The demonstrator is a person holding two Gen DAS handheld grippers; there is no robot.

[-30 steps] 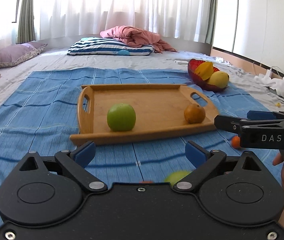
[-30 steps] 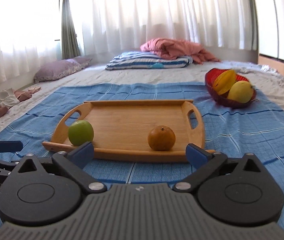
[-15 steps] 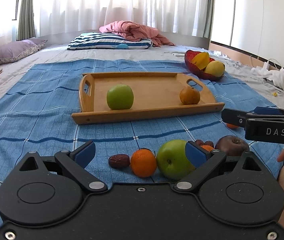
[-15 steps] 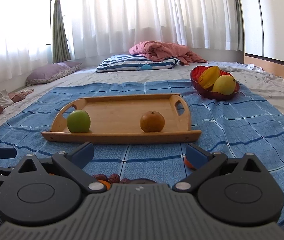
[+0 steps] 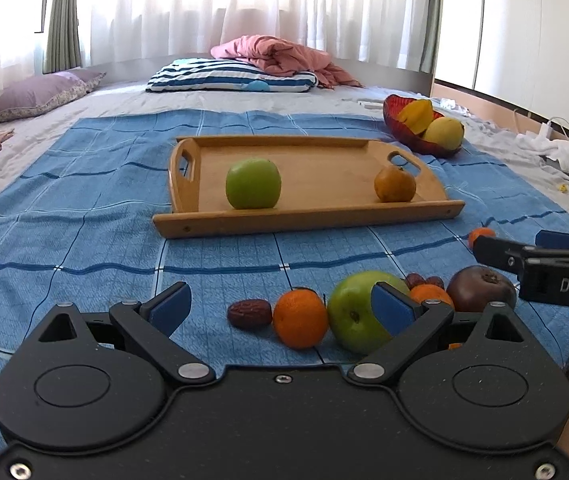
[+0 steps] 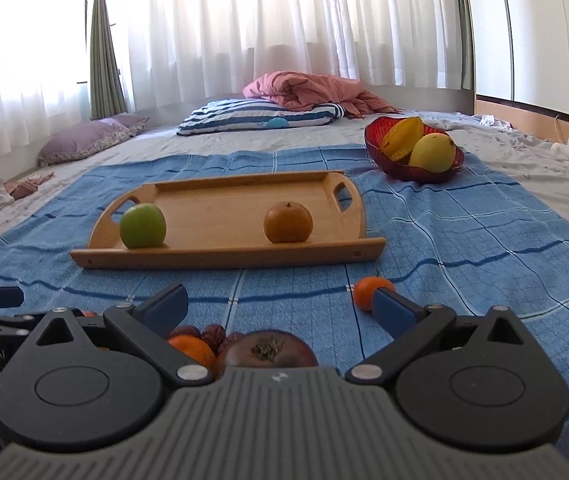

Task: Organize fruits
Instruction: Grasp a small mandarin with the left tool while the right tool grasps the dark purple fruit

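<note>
**Fruits lie loose on the blue cloth, both grippers released above them**

Fruits sit in three groups on the blue checked cloth (image 5: 84, 216). Near the cloth's front edge a loose cluster lies on the fabric: a brown date (image 5: 249, 313), an orange (image 5: 300, 318) touching a large green apple (image 5: 354, 312), a second orange (image 5: 430, 294), two more dates (image 5: 424, 281) behind it, and a dark purple-brown fruit (image 5: 480, 289). A small orange (image 6: 368, 291) lies apart, toward the cloth's right edge.

Toward the cloth's middle stands a wooden tray (image 5: 324, 216) holding a green apple on tray (image 5: 253, 184) by its left handle and a brownish-orange fruit (image 5: 394, 184) by its right handle, well apart from each other. At the cloth's far right corner a red bowl (image 6: 408, 170) holds a yellow star fruit (image 6: 402, 136) and a yellow mango (image 6: 432, 153).

The left gripper (image 5: 280, 306) hovers with its fingers spread wide and grasping nothing. Seen from its camera, the date and the first orange fall between its blue pads, and the right pad (image 5: 390, 308) overlaps the large green apple.

The right gripper (image 6: 280, 312) is likewise released and empty. The dark purple-brown fruit lies close under its body, between the fingers, and the small orange sits just behind its right pad (image 6: 394, 310). Whether any pad touches a fruit cannot be told.
</note>
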